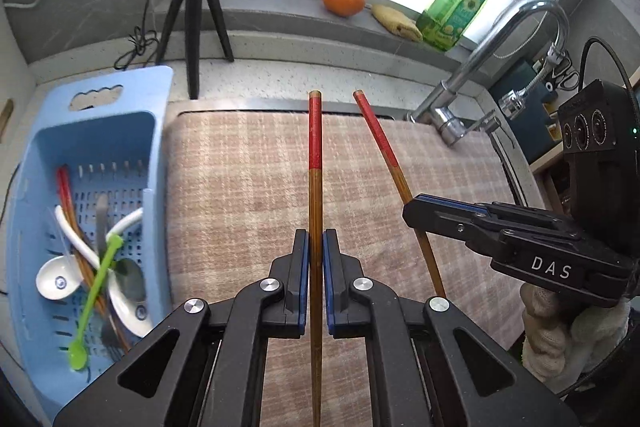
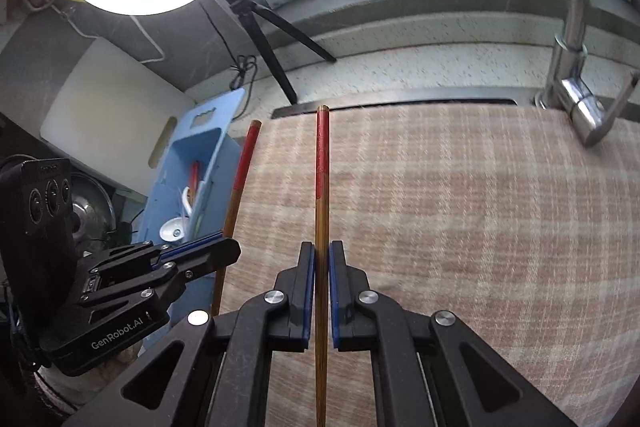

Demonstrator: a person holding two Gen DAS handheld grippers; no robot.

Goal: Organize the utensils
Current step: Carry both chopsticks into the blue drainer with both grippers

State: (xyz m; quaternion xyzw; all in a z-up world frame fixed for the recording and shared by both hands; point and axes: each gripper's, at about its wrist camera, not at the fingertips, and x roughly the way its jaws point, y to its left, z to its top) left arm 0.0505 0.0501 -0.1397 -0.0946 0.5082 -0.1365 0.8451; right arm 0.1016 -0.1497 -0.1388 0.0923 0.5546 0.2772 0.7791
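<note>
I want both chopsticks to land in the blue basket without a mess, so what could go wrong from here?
1. Each chopstick is pinched at one narrow spot by its gripper, left gripper and right gripper, so either could pivot or slip.
2. The grippers are close together; the long sticks might cross or knock each other.
3. The blue basket already holds a tangle of spoons; a chopstick dropped in could catch and tip over the rim.
</note>
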